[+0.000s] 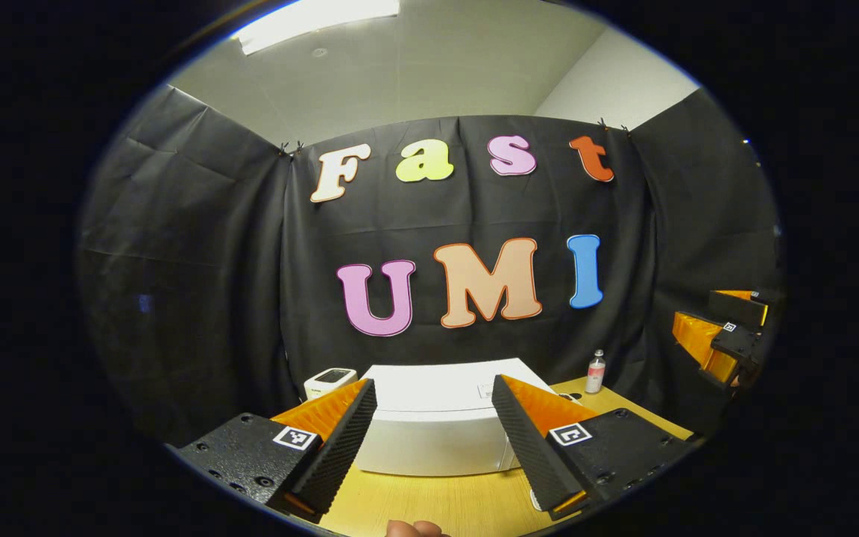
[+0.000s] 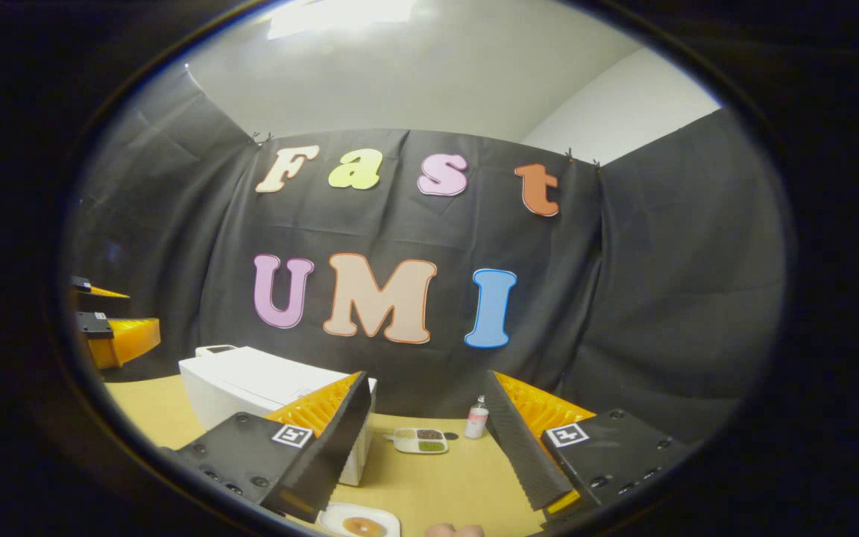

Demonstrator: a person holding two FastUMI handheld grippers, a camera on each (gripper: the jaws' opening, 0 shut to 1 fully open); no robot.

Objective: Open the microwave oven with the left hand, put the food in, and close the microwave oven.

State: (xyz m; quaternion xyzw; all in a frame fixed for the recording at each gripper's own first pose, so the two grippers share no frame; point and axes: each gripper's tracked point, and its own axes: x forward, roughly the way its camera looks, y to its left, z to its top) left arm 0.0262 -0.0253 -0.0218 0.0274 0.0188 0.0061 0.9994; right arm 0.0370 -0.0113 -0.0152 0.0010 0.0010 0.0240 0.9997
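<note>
Wooden table [image 1: 429,503], white boxy microwave oven [image 1: 437,429] shut, facing forward.

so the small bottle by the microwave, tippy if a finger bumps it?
Probably. The small bottle stands upright, tall for its narrow base, so a nudge could topple it. It looks like light plastic, and once down on the wooden table it may roll.

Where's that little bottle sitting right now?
In the right gripper view the little bottle stands upright on the wooden table by the black cloth wall, just right of the compartment tray.
</note>
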